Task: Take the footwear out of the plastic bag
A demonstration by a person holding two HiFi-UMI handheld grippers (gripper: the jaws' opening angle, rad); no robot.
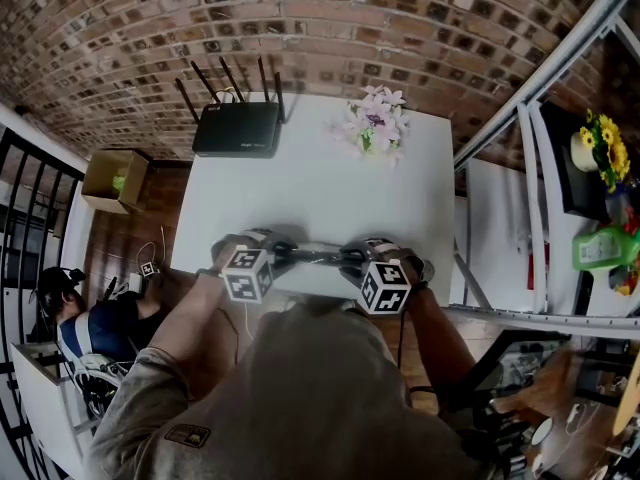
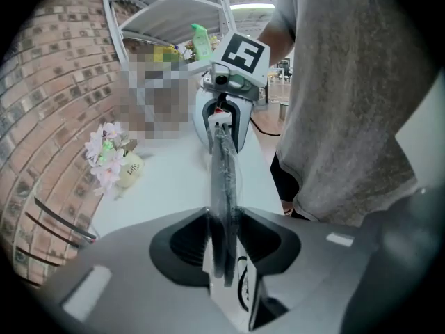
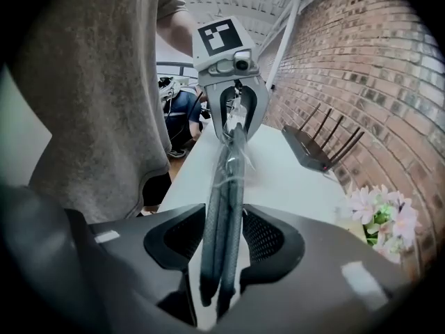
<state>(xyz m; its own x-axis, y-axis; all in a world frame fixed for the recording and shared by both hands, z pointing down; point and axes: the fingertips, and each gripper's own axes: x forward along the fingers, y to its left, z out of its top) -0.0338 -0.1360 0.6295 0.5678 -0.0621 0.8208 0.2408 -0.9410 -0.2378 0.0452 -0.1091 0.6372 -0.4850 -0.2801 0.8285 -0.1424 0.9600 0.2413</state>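
**Item:** dark flat footwear (image 2: 224,172), a thin pair lying face to face, wrapped in a clear plastic bag (image 3: 224,178)

**Place:** held level over the near edge of the white table (image 1: 300,188), well apart from the black four-antenna router (image 1: 237,128) and the pink-and-white flowers (image 1: 375,123) at that table's far edge

**Tools:** left gripper (image 2: 224,221) pinching one end of the bagged pair and right gripper (image 3: 226,232) pinching the other, each with its pads pressed on the film, edge-on

**Handling, as judged:** light, bendy and not fragile, with slick, crinkly film that is likely to slide over the soles. One tool should grip a sole firmly through the film while the other takes loose film only

**Views:** only the head view places the pair over the table. Only the gripper views show the pads bearing on the bag, its creases and the opposite tool beyond
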